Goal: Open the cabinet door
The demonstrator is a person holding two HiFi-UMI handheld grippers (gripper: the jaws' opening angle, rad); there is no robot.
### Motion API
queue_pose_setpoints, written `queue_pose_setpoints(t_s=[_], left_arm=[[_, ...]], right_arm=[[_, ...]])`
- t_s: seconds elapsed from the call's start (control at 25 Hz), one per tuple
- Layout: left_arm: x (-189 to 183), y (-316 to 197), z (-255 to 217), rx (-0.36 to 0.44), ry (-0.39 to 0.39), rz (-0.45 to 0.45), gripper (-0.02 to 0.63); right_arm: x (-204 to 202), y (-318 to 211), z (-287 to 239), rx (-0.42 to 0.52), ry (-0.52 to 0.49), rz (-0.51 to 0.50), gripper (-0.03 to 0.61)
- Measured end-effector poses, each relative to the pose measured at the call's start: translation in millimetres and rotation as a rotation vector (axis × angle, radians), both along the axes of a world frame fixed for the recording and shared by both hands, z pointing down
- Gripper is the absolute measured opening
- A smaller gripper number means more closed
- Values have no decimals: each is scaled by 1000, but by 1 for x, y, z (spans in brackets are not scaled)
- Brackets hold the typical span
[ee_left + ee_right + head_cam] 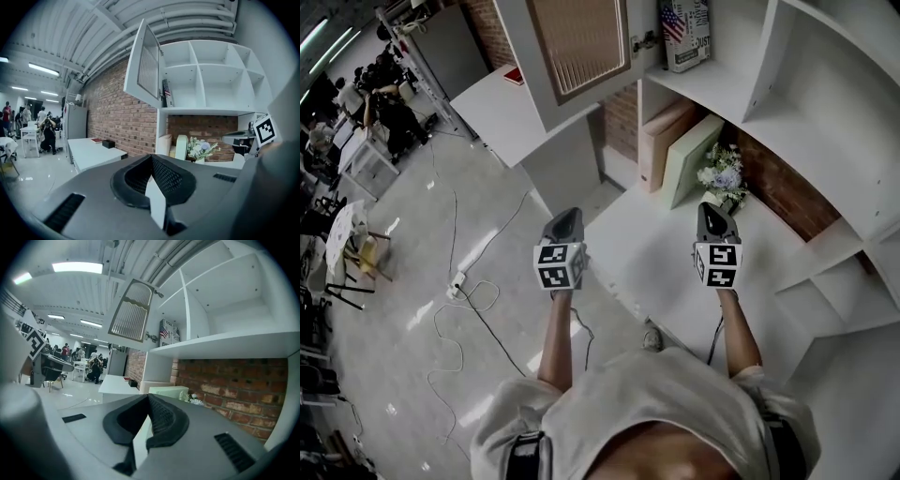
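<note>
The white cabinet door [579, 52] with its ribbed panel stands swung wide open from the upper shelf unit; it also shows as the door [146, 70] in the left gripper view and as the door [131, 310] in the right gripper view. Both grippers hang well below it, apart from it and holding nothing. My left gripper [570, 216] is over the counter's left edge, its jaws shut [151, 157]. My right gripper [713, 210] is over the white counter [656, 267] near the flowers, jaws shut [149, 397].
Under the shelves stand a tan box [661, 141], a pale green book [694, 157] and a flower bunch [724, 178] against the brick wall. A flag-printed box [684, 33] sits on the shelf. A white table [502, 112] stands left; cables [459, 309] lie on the floor.
</note>
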State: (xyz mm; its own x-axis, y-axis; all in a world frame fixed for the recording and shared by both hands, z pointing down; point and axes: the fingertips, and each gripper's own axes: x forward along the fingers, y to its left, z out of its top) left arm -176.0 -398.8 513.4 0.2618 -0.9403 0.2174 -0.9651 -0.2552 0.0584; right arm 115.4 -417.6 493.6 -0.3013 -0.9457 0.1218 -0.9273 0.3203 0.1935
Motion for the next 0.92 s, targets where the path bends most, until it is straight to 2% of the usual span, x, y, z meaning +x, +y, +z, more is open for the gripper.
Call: queue_pose_setpoints(t_s=[0.12,0.48,0.68,0.92], left_arm=[[9,-2,3,2,15,21,26],[17,2,5,0,-3,35,26],[16,6,10,-27,9,24,26],[20,7,4,5,14,34,26]], right_arm=[[6,5,5,-13,-7,15,14],[11,14,4,-4,-16,20,14],[10,15,5,-3,-15,18,14],[10,19,4,0,-21,13,13]])
